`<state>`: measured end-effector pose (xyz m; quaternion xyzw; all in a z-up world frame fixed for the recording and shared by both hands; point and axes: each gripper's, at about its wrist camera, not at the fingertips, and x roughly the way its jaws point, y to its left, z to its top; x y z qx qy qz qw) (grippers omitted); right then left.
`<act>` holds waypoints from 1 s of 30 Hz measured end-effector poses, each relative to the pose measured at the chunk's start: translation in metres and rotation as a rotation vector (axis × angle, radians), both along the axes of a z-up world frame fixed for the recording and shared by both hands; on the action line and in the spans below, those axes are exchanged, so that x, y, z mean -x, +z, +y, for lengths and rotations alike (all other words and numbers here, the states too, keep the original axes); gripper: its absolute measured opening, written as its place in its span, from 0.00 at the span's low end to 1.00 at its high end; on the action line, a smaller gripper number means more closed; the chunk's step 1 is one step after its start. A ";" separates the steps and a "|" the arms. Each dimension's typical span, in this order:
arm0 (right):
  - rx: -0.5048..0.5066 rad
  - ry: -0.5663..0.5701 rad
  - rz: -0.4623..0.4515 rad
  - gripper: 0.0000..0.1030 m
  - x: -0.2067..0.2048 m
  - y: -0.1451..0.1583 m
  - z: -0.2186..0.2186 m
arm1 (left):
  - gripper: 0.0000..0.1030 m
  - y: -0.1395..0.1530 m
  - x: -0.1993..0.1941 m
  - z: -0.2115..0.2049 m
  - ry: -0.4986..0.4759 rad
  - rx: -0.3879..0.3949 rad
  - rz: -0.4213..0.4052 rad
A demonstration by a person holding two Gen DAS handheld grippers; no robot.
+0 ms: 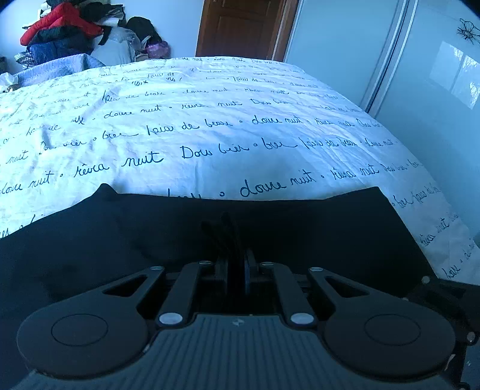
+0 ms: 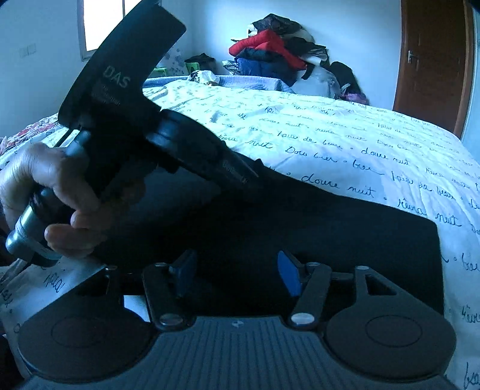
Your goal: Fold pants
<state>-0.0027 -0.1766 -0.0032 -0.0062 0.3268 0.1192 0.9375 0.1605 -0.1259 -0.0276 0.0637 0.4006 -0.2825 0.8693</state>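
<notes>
Black pants [image 1: 300, 228] lie flat on the bed, folded into a wide dark slab; they also show in the right wrist view [image 2: 345, 240]. My left gripper [image 1: 235, 255] is shut, pinching a small ridge of the pants' fabric between its fingers. In the right wrist view the left gripper's body [image 2: 144, 126] and the hand holding it [image 2: 45, 192] reach down onto the pants. My right gripper [image 2: 237, 270] is open and empty, its fingers spread just above the near part of the pants.
The bed is covered by a white duvet [image 1: 210, 126] printed with cursive writing. A pile of clothes [image 1: 69, 33] is stacked beyond the bed's far side. A brown door [image 1: 240, 27] and white wardrobe doors [image 1: 420, 75] stand at the right.
</notes>
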 end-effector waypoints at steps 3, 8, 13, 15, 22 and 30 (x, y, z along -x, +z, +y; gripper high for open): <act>0.014 -0.001 0.004 0.61 -0.004 -0.001 0.001 | 0.15 -0.001 0.001 0.000 0.002 -0.004 -0.007; 0.017 -0.009 -0.033 0.61 0.000 0.003 0.003 | 0.15 0.000 0.002 0.000 0.000 -0.007 -0.012; 0.099 0.026 -0.086 0.60 0.014 0.008 0.018 | 0.15 0.000 -0.002 0.006 0.017 0.020 0.016; 0.100 0.061 -0.077 0.60 0.013 0.005 0.024 | 0.15 0.001 0.002 0.005 0.018 0.011 0.000; 0.087 0.012 -0.062 0.61 0.009 0.010 0.016 | 0.14 -0.001 0.004 0.002 0.020 -0.025 -0.024; 0.082 0.011 -0.048 0.61 0.007 0.016 0.008 | 0.29 0.009 -0.003 0.021 0.097 -0.021 -0.012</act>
